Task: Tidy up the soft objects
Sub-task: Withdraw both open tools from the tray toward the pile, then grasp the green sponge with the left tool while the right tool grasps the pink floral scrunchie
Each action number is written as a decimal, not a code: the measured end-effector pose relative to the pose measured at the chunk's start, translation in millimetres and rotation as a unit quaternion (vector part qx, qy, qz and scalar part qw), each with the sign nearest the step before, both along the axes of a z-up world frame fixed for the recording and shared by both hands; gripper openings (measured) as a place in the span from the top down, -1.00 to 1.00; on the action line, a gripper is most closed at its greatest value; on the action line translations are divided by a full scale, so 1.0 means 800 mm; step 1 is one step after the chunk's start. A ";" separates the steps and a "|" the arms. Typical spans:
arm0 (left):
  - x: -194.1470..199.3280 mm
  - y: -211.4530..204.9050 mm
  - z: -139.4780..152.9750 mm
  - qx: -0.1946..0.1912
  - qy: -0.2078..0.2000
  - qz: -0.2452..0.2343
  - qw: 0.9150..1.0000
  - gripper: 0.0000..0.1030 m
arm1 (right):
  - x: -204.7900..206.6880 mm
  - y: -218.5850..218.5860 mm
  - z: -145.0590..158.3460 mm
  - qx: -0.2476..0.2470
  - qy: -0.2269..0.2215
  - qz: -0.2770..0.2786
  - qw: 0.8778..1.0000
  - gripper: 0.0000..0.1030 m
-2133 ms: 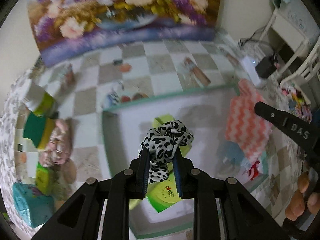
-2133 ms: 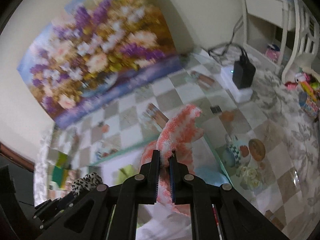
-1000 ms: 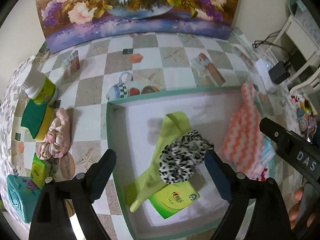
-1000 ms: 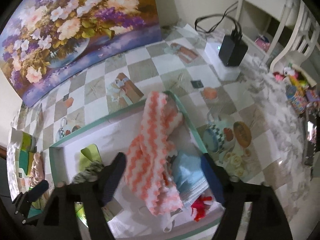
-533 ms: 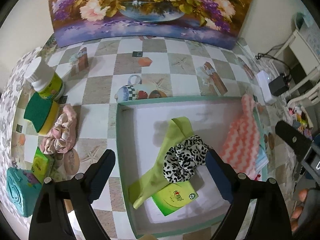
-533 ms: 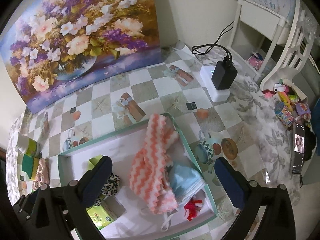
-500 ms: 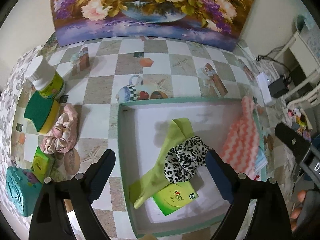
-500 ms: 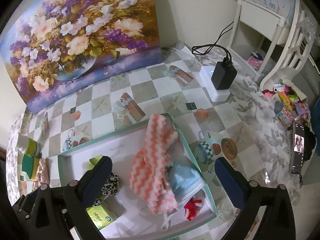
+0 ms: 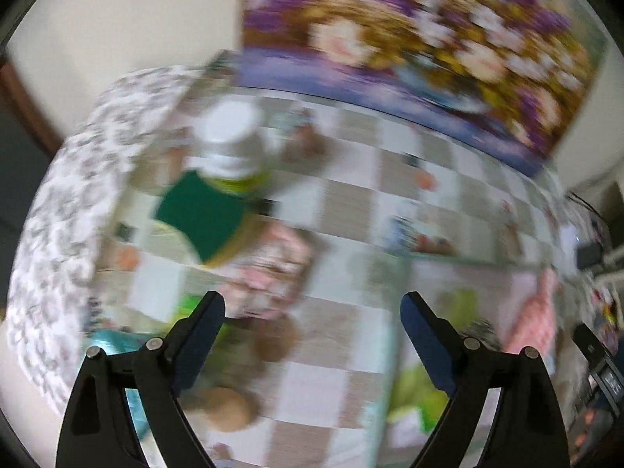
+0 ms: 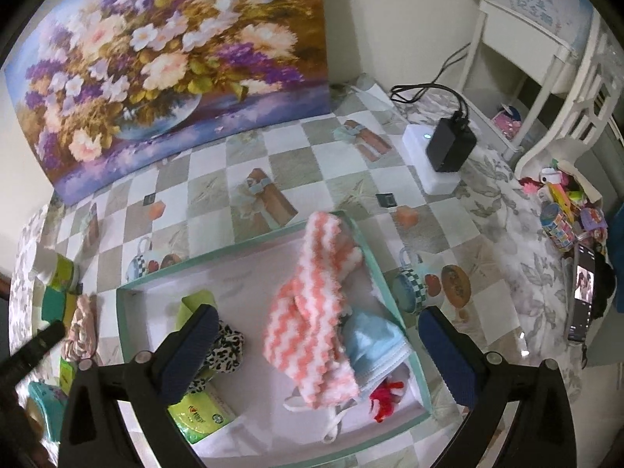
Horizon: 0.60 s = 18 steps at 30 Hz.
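Evenly and softly lit indoors — heavily motion-smeared in the left wrist view, sharp in the right — with fisheye bending and black corners.

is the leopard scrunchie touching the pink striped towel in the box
Apart. The right wrist view shows bare white box floor between the leopard scrunchie and the pink striped towel.

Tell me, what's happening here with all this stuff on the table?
A person with a handheld gripper in each hand is sorting soft things into a shallow green-rimmed box. A leopard-print scrunchie and a pink-and-white striped cloth already lie inside. Both the left gripper and right gripper are open and empty. The left one points toward a pink scrunchie outside the box, though that view is blurred.
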<state>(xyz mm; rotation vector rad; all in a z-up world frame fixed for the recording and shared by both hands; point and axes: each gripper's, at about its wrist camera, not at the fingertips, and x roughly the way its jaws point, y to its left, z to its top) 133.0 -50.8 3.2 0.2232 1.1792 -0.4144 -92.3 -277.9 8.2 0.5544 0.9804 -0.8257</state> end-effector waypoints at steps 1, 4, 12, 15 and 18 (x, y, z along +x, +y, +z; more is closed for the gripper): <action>0.005 0.007 0.000 0.003 -0.002 0.008 1.000 -0.78 | 0.003 0.003 0.000 -0.001 0.000 0.004 1.000 -1.00; 0.024 0.036 -0.005 0.015 -0.005 0.039 0.999 -0.78 | 0.012 0.012 0.002 -0.005 0.002 0.014 1.000 -1.00; 0.050 0.088 -0.013 0.019 0.004 0.089 0.996 -0.78 | 0.046 0.047 0.004 -0.012 0.007 0.053 0.998 -1.00; 0.056 0.107 -0.009 0.017 -0.001 0.103 0.995 -0.78 | 0.061 0.063 0.004 -0.016 0.008 0.066 0.998 -1.00; 0.061 0.124 -0.005 0.013 -0.002 0.118 0.993 -0.78 | 0.081 0.084 0.003 -0.017 0.003 0.084 0.996 -1.00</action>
